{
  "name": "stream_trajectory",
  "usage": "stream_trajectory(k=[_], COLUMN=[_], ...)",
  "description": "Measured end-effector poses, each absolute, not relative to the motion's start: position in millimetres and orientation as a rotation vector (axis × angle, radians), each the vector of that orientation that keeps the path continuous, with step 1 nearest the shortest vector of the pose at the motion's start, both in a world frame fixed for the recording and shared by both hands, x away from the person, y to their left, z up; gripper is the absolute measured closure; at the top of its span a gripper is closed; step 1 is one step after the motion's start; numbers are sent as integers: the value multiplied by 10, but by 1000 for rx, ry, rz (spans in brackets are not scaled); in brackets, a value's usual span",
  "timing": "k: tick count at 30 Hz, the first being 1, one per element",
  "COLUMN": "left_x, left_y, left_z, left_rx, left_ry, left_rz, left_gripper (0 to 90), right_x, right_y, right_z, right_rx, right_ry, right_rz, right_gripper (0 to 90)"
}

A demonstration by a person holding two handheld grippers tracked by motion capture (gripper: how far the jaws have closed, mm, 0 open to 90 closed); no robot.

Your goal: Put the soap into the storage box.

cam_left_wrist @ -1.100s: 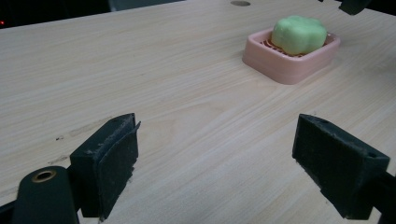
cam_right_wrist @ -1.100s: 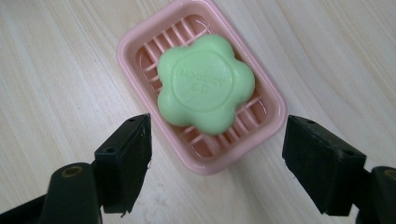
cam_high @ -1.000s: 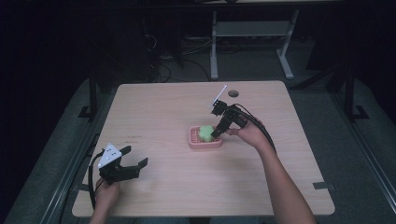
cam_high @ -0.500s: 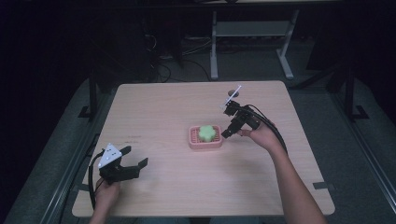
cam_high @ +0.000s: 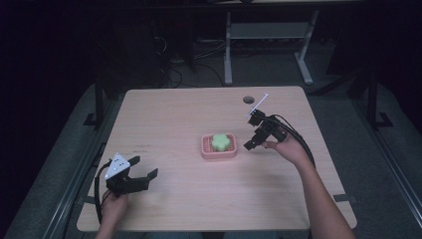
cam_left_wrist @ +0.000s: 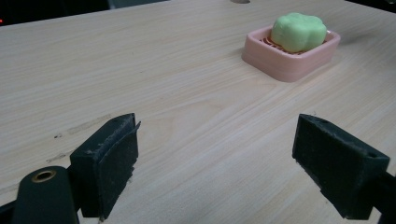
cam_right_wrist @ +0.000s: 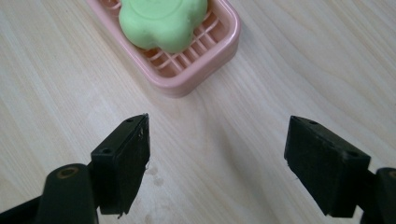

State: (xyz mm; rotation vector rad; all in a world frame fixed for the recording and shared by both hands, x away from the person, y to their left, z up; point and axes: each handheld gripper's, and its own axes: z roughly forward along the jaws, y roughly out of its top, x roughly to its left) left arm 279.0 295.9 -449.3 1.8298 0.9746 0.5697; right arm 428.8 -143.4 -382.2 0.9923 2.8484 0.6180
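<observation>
A green flower-shaped soap (cam_high: 220,142) (cam_left_wrist: 299,31) (cam_right_wrist: 161,21) lies in a pink slatted soap dish (cam_high: 206,149) (cam_left_wrist: 285,64) (cam_right_wrist: 196,60) at the middle of the wooden table (cam_high: 189,114). My right gripper (cam_high: 250,134) (cam_right_wrist: 217,163) hovers just right of the dish, open, with nothing between its jaws. Near the table's front left corner my left gripper (cam_high: 144,169) (cam_left_wrist: 217,168) stands open and empty, far from the dish.
A round cable hole (cam_high: 248,99) sits in the table near the back right. Bare wood lies around the dish. Beyond the table's far edge are a desk frame (cam_high: 268,45) and cables on a dark floor.
My right gripper has let go of the soap, left it in the dish and drawn back to the right. The left gripper has stayed still.
</observation>
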Motion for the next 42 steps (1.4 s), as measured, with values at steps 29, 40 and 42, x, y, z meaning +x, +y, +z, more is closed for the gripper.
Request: stream_trajectory(k=[29, 40, 42], left_x=[2789, 2788, 2789], left_y=[2939, 2932, 2931], left_z=[-4504, -4507, -4508], left_rx=[1845, 1848, 1849], left_ry=[975, 976, 977], left_rz=[567, 568, 568], left_gripper=[140, 141, 140], right_x=[4077, 3989, 3970], right_y=[-1803, -1899, -1920], right_z=[-3971, -4016, -4044], right_rx=[1066, 1076, 1081], right_ry=[2832, 2824, 2828], right_rz=[642, 649, 640], right_gripper=[223, 223, 222])
